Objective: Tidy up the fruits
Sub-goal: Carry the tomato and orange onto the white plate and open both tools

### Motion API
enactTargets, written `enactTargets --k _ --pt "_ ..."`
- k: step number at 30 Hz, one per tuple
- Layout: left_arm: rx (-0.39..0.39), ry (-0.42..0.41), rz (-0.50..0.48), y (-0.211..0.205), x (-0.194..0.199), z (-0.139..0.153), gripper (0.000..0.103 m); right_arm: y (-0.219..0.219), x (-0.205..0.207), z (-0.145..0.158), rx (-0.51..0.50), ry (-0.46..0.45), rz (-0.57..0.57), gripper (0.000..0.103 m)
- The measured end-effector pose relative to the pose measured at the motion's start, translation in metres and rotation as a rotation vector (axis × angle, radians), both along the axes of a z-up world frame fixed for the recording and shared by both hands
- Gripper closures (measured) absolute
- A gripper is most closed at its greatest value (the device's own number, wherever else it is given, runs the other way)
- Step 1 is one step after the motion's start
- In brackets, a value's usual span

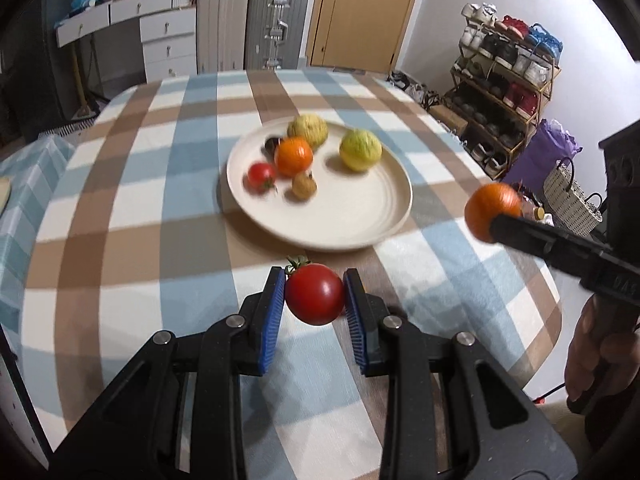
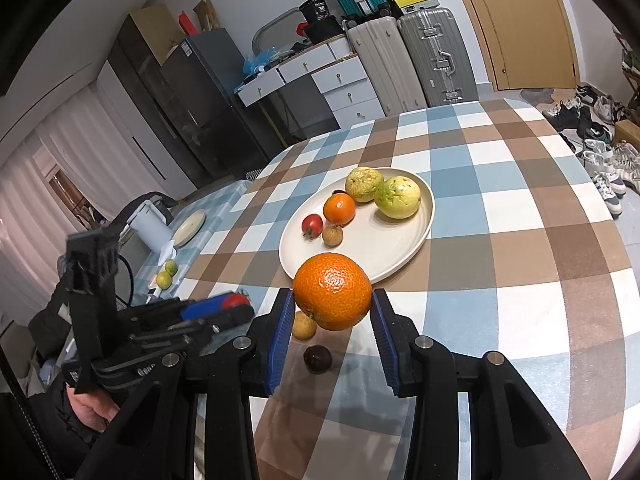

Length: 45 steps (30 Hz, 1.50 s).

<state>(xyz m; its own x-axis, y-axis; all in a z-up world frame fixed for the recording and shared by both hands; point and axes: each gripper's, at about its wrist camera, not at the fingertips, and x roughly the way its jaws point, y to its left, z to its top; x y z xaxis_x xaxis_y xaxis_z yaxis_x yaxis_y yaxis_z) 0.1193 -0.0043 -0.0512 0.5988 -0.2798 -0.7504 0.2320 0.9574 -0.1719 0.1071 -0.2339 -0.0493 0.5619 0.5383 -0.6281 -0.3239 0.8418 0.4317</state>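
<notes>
Background only. Checked tablecloth [image 2: 520, 208] in blue, brown and white covers the table. Behind it: white drawer unit [image 2: 344, 88], two upright hard-shell suitcases, one pale [image 2: 384, 68] and one silver-grey [image 2: 436, 60], just beside each other. Wooden door [image 2: 520, 20] to their right. Dark refrigerator [image 2: 192, 96] left of the drawers. Shoe rack [image 1: 504, 92] with several pairs against the far wall; woven basket [image 1: 568, 196] near it. Purple item [image 1: 548, 148] behind the basket, possibly a bag.
</notes>
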Motion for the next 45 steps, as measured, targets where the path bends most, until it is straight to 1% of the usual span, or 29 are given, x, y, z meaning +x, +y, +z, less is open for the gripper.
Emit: enactTargets --k 4,6,11,16,20,22,26,29,31,36,45 --pt "-0.022 -0.003 0.005 0.006 0.024 0.009 0.076 0.005 0.010 0.002 0.003 -0.004 -0.002 0.063" --pt "-0.016 -0.011 -0.002 0.005 0.038 0.011 0.076 0.007 0.018 0.002 0.006 -0.005 -0.006 0.063" --pt "-0.036 -0.013 -0.009 0.005 0.071 0.011 0.076 0.013 0.043 0.004 0.029 -0.006 -0.019 0.063" --pt "-0.044 0.013 -0.027 0.005 0.099 -0.003 0.076 0.024 0.073 0.000 0.026 -0.003 -0.006 0.063" --pt "-0.045 0.044 -0.053 0.003 0.115 -0.020 0.076 0.039 0.102 -0.018 -0.005 0.031 0.013 0.063" --pt "-0.048 0.058 -0.060 0.001 0.122 -0.027 0.076 0.046 0.114 -0.028 -0.004 0.055 0.029 0.063" --pt "-0.043 0.067 -0.068 -0.001 0.130 -0.036 0.076 0.057 0.132 -0.043 -0.022 0.077 0.044 0.063" --pt "-0.024 0.072 -0.066 -0.002 0.133 -0.042 0.076 0.060 0.142 -0.052 -0.030 0.100 0.040 0.063" --pt "-0.037 0.080 -0.075 -0.003 0.135 -0.045 0.076 0.060 0.144 -0.056 -0.031 0.107 0.035 0.063" --pt "-0.024 0.083 -0.081 -0.007 0.134 -0.047 0.076 0.061 0.144 -0.057 -0.047 0.103 0.026 0.063" --pt "-0.026 0.083 -0.075 -0.007 0.134 -0.048 0.076 0.061 0.146 -0.061 -0.056 0.120 0.006 0.063"
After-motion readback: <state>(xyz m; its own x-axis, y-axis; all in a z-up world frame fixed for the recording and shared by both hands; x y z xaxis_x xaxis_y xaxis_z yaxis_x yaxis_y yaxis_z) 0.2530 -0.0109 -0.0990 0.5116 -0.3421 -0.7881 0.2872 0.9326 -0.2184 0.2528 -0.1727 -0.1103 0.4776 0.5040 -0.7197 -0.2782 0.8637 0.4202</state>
